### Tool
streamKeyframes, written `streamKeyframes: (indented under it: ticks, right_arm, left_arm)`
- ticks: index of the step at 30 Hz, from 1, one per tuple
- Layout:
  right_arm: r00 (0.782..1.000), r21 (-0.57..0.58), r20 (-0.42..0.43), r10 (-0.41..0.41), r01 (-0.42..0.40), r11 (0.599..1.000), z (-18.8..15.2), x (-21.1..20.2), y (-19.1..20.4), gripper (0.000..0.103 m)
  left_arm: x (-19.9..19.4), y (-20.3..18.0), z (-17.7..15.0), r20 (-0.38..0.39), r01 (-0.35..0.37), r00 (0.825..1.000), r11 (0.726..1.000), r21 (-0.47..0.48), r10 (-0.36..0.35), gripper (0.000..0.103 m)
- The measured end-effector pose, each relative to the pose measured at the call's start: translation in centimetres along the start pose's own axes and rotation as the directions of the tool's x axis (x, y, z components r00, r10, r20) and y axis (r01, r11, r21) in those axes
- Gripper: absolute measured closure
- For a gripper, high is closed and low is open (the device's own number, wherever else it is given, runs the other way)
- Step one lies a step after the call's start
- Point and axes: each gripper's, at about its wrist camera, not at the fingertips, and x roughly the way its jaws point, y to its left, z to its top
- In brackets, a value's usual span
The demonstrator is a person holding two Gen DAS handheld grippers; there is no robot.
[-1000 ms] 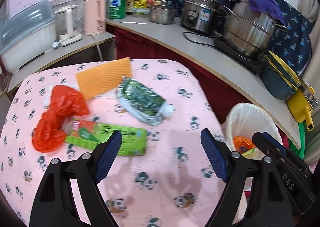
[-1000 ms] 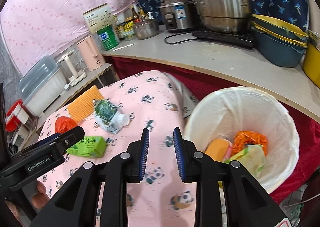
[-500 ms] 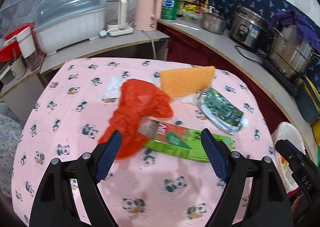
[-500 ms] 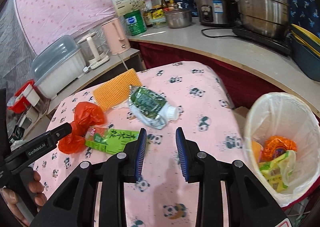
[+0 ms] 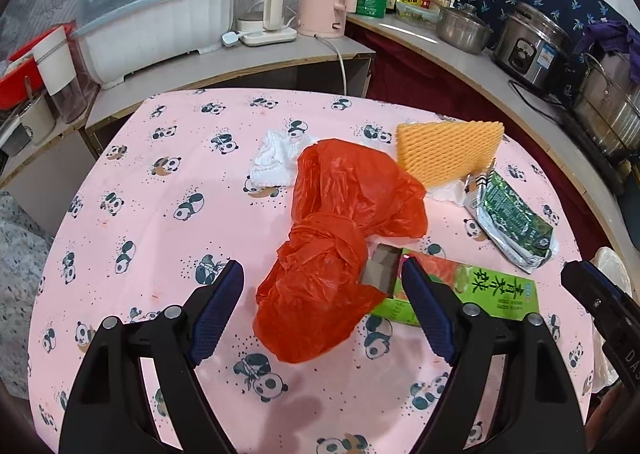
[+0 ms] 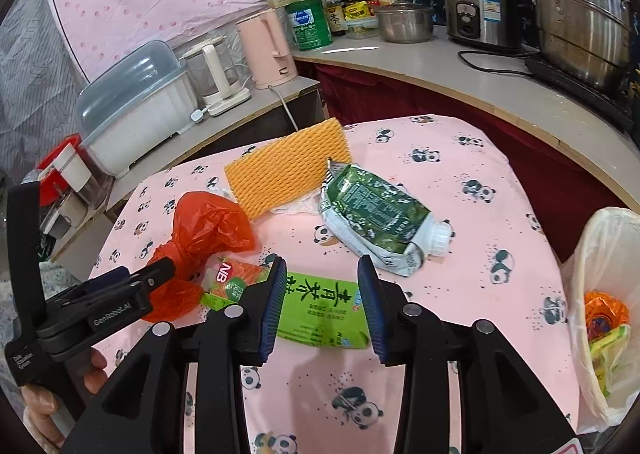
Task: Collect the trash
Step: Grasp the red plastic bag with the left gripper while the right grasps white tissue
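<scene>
Left gripper [image 5: 322, 306]: jaws wide, framing the red plastic bag [image 5: 340, 250]. Right gripper [image 6: 322, 304]: jaws parted, empty, over the green tea carton [image 6: 316, 308]. Crushed green carton [image 6: 376, 220] at 1 o'clock; lined bin [image 6: 600, 306] at 3 o'clock beside the desk [image 6: 460, 294].

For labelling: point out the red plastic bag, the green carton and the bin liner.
red plastic bag [image 5: 340, 254], left wrist view, knotted middle.
green carton [image 6: 320, 310], right wrist view, printed top face.
bin liner [image 6: 580, 254], right wrist view, near wall.
</scene>
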Motion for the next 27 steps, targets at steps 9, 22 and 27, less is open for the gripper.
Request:
streamKeyframes:
  ticks: [9, 22, 27]
  right_arm:
    - [1.0, -0.014, -0.027, 0.008, -0.008, 1.0, 0.5, 2.3, 1.2, 0.066]
    - [0.996, -0.052, -0.057, 0.064, -0.067, 0.996, 1.1, 4.8, 4.5, 0.066]
    - [0.99, -0.073, -0.074, 0.122, -0.127, 0.989, 1.8, 6.2, 7.5, 0.066]
  left_arm:
    - [2.8, 0.0, 0.5, -0.06, 0.046, 0.997, 0.999, -0.007, -0.046, 0.043]
    - [-0.3, 3.6, 0.4, -0.018, 0.049, 0.999, 0.995, -0.084, -0.051, 0.067]
    - [-1.5, 6.3, 1.7, 0.021, -0.022, 0.999, 0.992, -0.127, 0.025, 0.067]
